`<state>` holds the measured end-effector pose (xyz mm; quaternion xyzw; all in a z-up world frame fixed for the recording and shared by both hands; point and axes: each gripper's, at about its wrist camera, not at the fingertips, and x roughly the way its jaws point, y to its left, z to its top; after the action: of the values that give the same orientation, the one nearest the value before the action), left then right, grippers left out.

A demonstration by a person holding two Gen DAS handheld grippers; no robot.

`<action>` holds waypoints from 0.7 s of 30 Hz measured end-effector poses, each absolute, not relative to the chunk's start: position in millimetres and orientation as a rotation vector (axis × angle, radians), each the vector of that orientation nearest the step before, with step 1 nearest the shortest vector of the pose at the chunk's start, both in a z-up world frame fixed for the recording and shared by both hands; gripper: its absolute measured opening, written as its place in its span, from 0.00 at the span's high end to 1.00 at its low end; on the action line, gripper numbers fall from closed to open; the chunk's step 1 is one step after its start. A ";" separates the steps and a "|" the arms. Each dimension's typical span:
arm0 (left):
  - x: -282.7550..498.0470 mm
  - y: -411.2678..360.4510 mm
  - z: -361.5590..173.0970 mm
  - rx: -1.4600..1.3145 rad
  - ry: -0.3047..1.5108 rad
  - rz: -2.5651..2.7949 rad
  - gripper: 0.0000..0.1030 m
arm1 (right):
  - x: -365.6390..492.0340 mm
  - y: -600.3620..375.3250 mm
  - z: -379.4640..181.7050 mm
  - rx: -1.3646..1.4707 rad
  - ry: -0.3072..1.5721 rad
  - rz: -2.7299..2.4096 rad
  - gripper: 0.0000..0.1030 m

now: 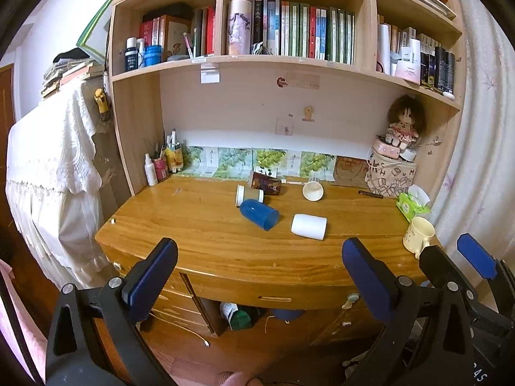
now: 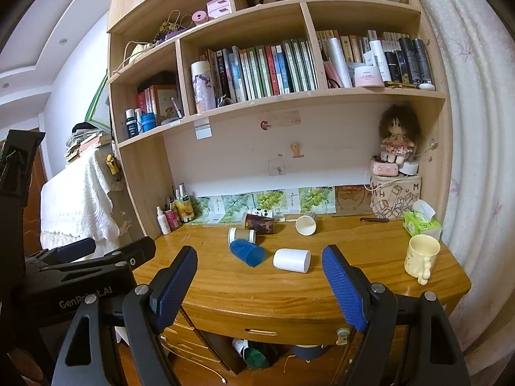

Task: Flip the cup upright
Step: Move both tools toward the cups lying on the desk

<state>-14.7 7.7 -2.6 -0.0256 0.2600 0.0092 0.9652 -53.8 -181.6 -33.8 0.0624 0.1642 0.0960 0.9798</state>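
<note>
Basically five cups lay on their sides mid-counter: white cup (image 2: 292,260) nearest the front edge, blue cup (image 2: 248,252) touching or just beside it on its left, a tan paper cup (image 2: 241,235) and a dark patterned cup (image 2: 258,223) behind those, and a white paper cup (image 2: 305,224) further back with its mouth facing the cameras. Which one the task meant could not be told; the white cup looked the likeliest first pick, being closest. A cream mug (image 2: 421,256) already stood upright at the counter's (image 2: 354,276) right end.

The right gripper (image 2: 259,284) hovered off the front edge, jaws wide open, holding nothing. The left gripper (image 1: 259,278) was likewise wide open and empty, well short of the cups.

Judged best approach: bring the right jaws over the white cup across its round body, near the middle, close gently since the wall may flex, lift clear of the blue cup, rotate until the mouth faces up, set down flat. Risk: the cup rolling away when nudged.
</note>
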 end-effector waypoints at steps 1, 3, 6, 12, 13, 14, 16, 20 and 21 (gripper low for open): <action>-15.5 7.7 -3.2 -0.056 0.530 0.017 0.01 | -55.7 -182.0 -34.3 0.124 0.332 0.196 0.22; -17.4 5.9 -4.0 -0.056 0.536 0.019 0.01 | -57.7 -183.4 -35.0 0.123 0.336 0.198 0.22; -18.1 4.0 -3.8 -0.049 0.537 0.026 0.01 | -56.9 -185.1 -34.2 0.125 0.342 0.200 0.22; -13.4 3.4 -6.9 -0.049 0.559 0.034 0.01 | -56.4 -184.9 -36.9 0.127 0.345 0.199 0.22; -11.5 4.7 -7.4 -0.051 0.562 0.038 0.01 | -55.0 -184.6 -37.1 0.128 0.349 0.198 0.22; -9.5 5.0 -7.9 -0.052 0.566 0.040 0.01 | -53.7 -184.1 -38.0 0.128 0.355 0.199 0.22; -6.0 6.4 -10.3 -0.056 0.574 0.041 0.01 | -47.4 -182.9 -37.8 0.129 0.370 0.202 0.22; 6.9 10.2 -14.8 -0.072 0.598 0.040 0.01 | -33.9 -179.0 -38.0 0.121 0.395 0.203 0.22; 11.5 11.3 -15.7 -0.080 0.603 0.038 0.01 | -29.7 -177.9 -37.8 0.116 0.402 0.205 0.22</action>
<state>11.5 11.3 -15.7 -0.0396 0.2969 0.0189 0.9539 -29.7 -177.9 -37.8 0.0574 0.1994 0.1018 0.9729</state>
